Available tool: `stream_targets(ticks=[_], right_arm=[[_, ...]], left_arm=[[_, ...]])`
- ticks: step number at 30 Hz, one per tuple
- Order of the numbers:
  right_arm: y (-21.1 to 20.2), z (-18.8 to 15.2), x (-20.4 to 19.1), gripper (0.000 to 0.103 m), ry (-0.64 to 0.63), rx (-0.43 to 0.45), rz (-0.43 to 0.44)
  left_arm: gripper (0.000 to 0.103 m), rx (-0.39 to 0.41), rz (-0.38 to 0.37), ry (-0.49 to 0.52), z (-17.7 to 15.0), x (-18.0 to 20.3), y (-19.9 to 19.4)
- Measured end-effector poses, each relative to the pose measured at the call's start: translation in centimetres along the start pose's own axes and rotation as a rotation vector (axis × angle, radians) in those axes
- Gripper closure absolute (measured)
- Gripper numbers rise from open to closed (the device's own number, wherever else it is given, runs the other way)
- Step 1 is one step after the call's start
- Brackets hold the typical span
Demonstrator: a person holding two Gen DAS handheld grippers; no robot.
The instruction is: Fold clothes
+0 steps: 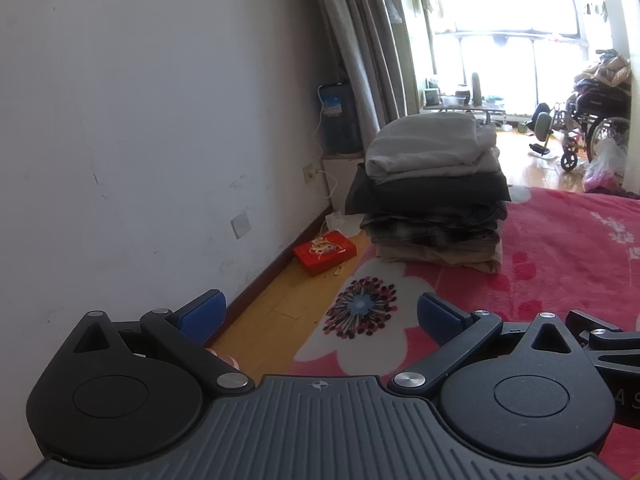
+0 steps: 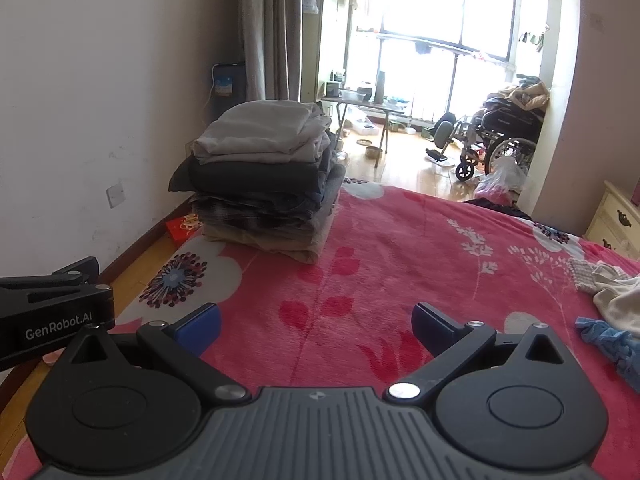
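At the centre of both wrist views, one stack of folded clothes (image 2: 260, 176) is seen near the left edge of the red floral blanket (image 2: 400, 248), with a light grey piece on top, a dark one beneath it, then checked and tan layers; roughly five to seven layers are counted, the exact number not being clear. At the right edge of the right wrist view, two loose items are counted: a cream garment (image 2: 616, 292) and a blue cloth (image 2: 612, 340), both crumpled. The left gripper (image 1: 320, 316) and the right gripper (image 2: 316, 322) are each held with the fingers spread wide and nothing between them. One red box (image 1: 325, 251) lies on the floor at centre left of the left wrist view. Whether folding is under way or finished cannot be settled. If a loose item is to be folded, it is best spread flat on the bare blanket, gripped at two corners, and the edges matched before creasing
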State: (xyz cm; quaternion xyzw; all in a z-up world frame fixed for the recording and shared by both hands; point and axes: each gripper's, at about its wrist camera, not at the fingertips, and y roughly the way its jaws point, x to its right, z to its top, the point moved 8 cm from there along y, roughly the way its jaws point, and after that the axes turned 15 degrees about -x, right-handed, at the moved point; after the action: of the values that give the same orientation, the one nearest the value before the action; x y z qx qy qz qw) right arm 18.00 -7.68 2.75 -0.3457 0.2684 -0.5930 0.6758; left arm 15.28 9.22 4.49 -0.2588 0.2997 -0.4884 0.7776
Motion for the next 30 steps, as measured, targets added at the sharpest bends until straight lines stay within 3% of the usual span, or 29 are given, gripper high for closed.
stream_targets(ticks=[30], right_arm=[[-0.26, -0.04, -0.42, 0.0, -0.013, 0.001, -0.008]], left_arm=[[0.0, -0.003, -0.003, -0.012, -0.1, -0.41, -0.05]])
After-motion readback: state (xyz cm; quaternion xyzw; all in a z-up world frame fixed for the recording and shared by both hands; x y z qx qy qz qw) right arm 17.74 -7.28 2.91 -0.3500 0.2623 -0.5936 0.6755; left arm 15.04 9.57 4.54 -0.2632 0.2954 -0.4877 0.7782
